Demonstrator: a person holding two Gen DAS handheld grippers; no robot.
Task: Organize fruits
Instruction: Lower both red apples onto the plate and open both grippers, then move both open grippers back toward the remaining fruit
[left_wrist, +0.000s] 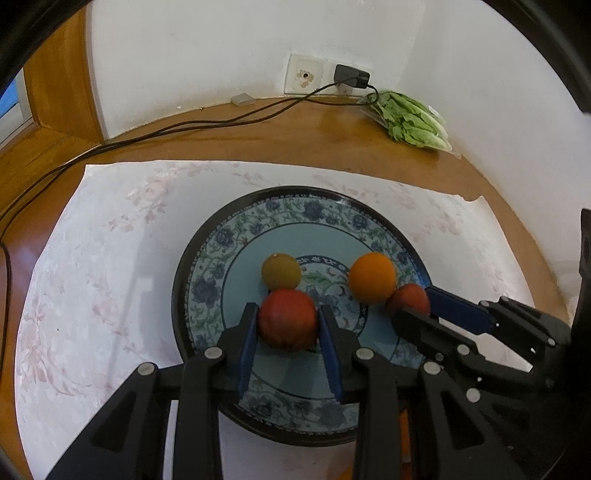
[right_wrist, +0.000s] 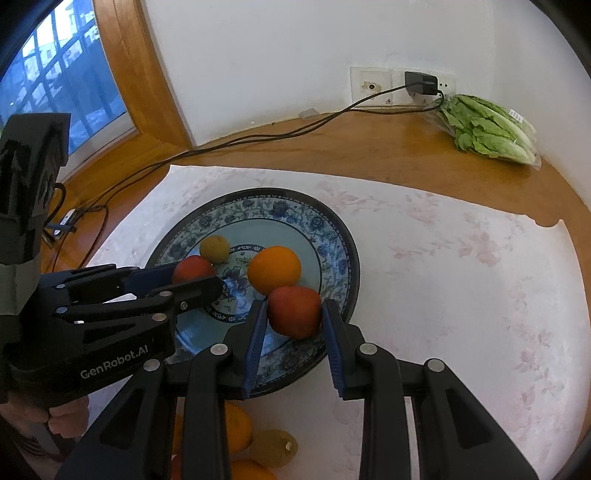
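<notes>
The left gripper (left_wrist: 288, 321) clasps a red fruit (left_wrist: 288, 319) at the plate's (left_wrist: 207, 236) 6 o'clock. The right gripper (right_wrist: 294, 314) grips another red one (right_wrist: 294, 311) at 4 o'clock. An orange (left_wrist: 372, 277) and a yellow fruit (left_wrist: 281, 271) lie near the centre.

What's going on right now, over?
Left gripper around a red fruit on the plate. Right gripper around another red fruit. Orange close by; more fruit off-plate.
</notes>
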